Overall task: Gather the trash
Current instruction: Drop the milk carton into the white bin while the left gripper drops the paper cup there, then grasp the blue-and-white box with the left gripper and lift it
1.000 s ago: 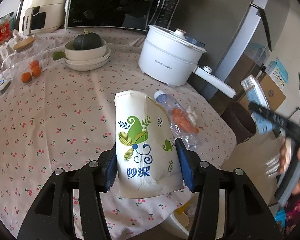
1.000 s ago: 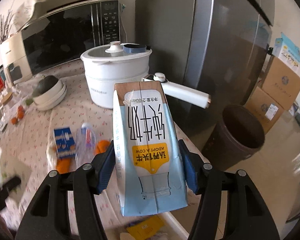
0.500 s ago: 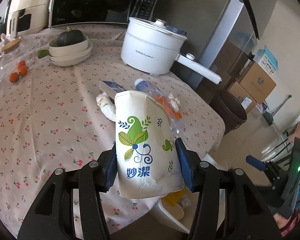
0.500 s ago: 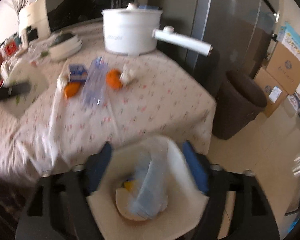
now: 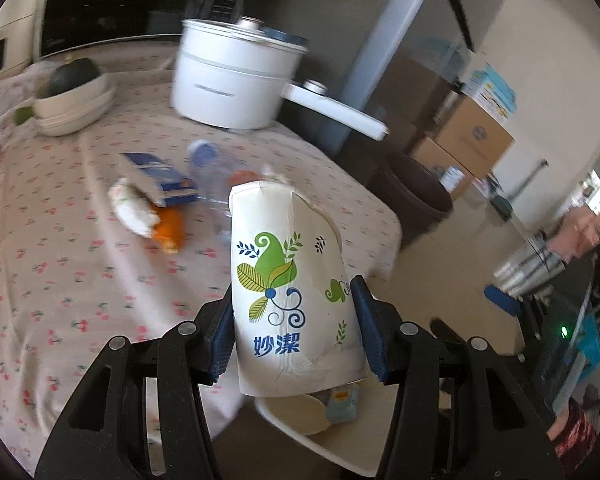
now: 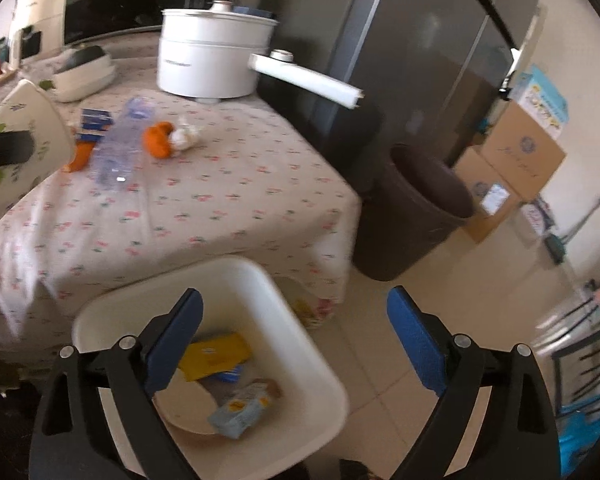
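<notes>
My left gripper (image 5: 294, 332) is shut on a crushed white paper cup (image 5: 292, 280) with green leaf print, held over the table's front edge; the cup also shows at the left of the right wrist view (image 6: 24, 136). My right gripper (image 6: 296, 320) is open and empty above a white trash bin (image 6: 300, 344) on the floor. In the bin lie a light blue milk carton (image 6: 240, 412), a yellow packet (image 6: 216, 354) and a paper plate. On the table lie a clear plastic bottle (image 6: 120, 144), orange peel (image 6: 158, 142), a crumpled tissue (image 6: 186, 134) and a small blue box (image 5: 160, 178).
A white electric pot (image 6: 216, 56) with a long handle stands at the table's back, with stacked bowls (image 5: 72, 100) to its left. A dark brown bin (image 6: 416, 216) stands on the floor by cardboard boxes (image 6: 516, 160). A grey fridge stands behind.
My right gripper swung down over the white bin, opened and dropped the milk carton into it. My left gripper moved right toward the table edge, still holding the cup.
</notes>
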The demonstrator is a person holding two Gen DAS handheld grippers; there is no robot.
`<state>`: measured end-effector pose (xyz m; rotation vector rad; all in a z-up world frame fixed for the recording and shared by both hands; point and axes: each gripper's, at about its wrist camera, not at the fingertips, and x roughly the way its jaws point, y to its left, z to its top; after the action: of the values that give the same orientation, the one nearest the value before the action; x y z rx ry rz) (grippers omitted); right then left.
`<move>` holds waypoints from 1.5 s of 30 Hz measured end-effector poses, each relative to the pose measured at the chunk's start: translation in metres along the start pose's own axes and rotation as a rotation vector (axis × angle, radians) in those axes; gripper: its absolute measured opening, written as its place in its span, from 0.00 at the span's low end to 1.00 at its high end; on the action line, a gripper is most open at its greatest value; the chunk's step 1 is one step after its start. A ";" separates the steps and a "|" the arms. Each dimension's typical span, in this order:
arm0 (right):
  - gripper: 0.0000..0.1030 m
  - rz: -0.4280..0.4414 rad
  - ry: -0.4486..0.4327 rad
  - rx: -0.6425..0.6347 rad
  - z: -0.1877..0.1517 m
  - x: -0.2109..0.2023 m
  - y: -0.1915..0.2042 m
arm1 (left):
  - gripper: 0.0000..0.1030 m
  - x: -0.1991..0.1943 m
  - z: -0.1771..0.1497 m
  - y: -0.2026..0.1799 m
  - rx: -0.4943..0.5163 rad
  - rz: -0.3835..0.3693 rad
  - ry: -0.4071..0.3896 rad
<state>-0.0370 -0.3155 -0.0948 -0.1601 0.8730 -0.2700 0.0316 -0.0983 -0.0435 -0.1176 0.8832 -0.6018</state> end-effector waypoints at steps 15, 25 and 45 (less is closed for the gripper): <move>0.88 -0.107 0.025 0.167 -0.002 0.009 -0.057 | 0.50 0.055 -0.035 -0.054 0.141 -0.099 0.152; 0.88 -0.110 0.034 0.174 -0.002 0.012 -0.058 | 0.69 0.077 -0.050 -0.057 0.140 -0.108 0.254; 0.91 -0.014 0.047 0.031 0.011 0.013 0.004 | 0.86 0.036 0.022 0.038 -0.125 0.145 0.032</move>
<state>-0.0204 -0.3153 -0.0983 -0.1320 0.9145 -0.3015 0.0826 -0.0892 -0.0674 -0.1556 0.9515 -0.4147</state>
